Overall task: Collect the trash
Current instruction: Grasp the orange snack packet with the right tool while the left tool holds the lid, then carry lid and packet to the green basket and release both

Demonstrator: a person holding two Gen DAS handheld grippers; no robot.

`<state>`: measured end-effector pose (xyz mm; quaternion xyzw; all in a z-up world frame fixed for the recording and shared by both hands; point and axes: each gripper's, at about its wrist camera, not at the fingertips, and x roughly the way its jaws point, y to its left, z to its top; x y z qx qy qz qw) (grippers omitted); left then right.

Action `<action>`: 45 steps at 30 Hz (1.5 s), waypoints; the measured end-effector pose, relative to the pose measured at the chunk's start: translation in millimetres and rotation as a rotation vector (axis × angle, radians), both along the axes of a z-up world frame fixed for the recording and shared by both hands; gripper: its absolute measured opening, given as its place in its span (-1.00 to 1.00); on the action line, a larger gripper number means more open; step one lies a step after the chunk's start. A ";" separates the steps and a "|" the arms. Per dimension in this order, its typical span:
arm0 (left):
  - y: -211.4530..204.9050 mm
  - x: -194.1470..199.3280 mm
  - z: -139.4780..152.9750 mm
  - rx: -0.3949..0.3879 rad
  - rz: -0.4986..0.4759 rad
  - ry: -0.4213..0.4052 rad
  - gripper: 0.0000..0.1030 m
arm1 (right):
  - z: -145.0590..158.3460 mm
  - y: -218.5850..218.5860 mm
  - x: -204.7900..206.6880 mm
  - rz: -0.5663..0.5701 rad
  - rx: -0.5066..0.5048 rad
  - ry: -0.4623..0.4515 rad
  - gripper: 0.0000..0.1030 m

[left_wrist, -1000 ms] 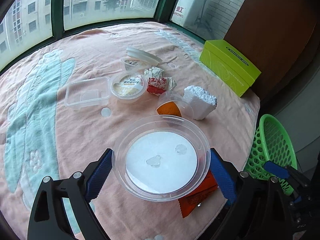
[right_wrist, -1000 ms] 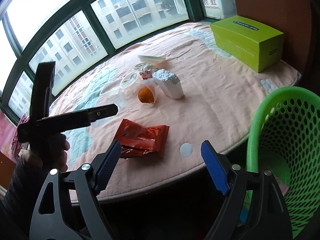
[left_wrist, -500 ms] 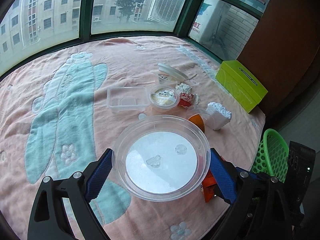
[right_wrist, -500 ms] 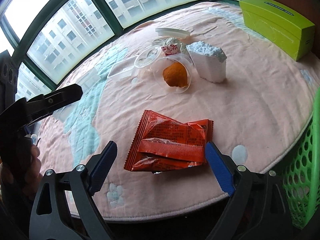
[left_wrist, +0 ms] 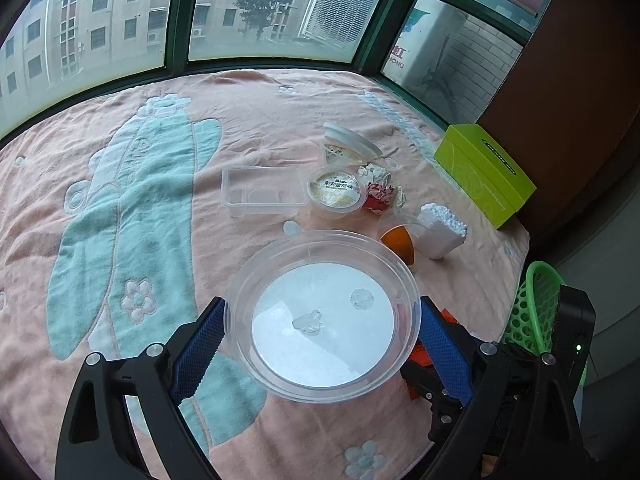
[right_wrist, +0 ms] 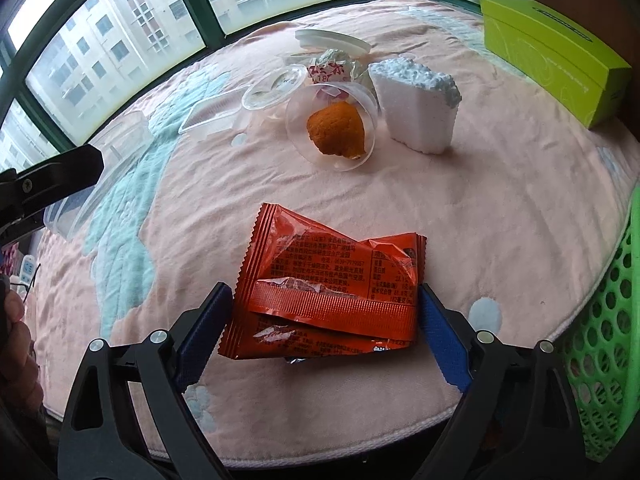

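Observation:
My left gripper [left_wrist: 320, 340] is shut on a round clear plastic lid [left_wrist: 322, 316] and holds it above the pink cloth. My right gripper [right_wrist: 324, 312] is open, its jaws on either side of an orange snack wrapper [right_wrist: 328, 288] that lies on the cloth near the table's front edge. The wrapper also shows partly under the lid in the left wrist view [left_wrist: 422, 356]. A green mesh basket [right_wrist: 612, 332] stands off the table's right edge; it also shows in the left wrist view [left_wrist: 536, 312].
Further back lie a clear cup with an orange peel [right_wrist: 336, 132], a white foam block [right_wrist: 416, 108], a clear rectangular tray [left_wrist: 262, 190], a labelled round tub [left_wrist: 336, 190], crumpled wrappers [left_wrist: 380, 192] and a lidded cup [left_wrist: 344, 146]. A lime-green box [left_wrist: 484, 172] sits at the right.
My right gripper has moved forward and down, so its jaws now flank the orange wrapper. My left gripper has risen and pulled back with the lid.

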<state>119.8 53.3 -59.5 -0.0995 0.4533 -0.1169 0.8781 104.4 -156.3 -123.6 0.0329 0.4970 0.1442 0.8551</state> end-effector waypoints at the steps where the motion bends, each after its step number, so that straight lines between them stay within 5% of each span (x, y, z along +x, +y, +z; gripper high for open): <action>1: -1.0 -0.4 0.4 0.001 -0.001 -0.002 0.74 | 0.4 0.0 -1.0 0.003 -0.003 -0.005 0.63; 8: -6.3 -2.5 5.0 0.000 -0.007 -0.010 0.74 | 13.5 -4.6 -9.3 0.018 0.006 -0.051 0.39; 20: -13.7 -2.0 8.3 -0.003 -0.013 -0.014 0.74 | 14.2 -10.4 -9.5 0.013 0.027 -0.038 0.33; 31: -11.4 -2.4 5.8 -0.004 -0.011 -0.009 0.74 | 9.5 -0.3 -8.9 0.025 0.025 -0.028 0.79; 38: -6.7 -3.3 4.8 -0.008 -0.006 -0.006 0.74 | -2.9 12.0 -6.8 0.037 -0.038 -0.015 0.83; 45: -9.8 -4.7 5.4 -0.005 -0.013 -0.007 0.74 | -2.2 7.8 -10.6 0.029 -0.076 -0.032 0.48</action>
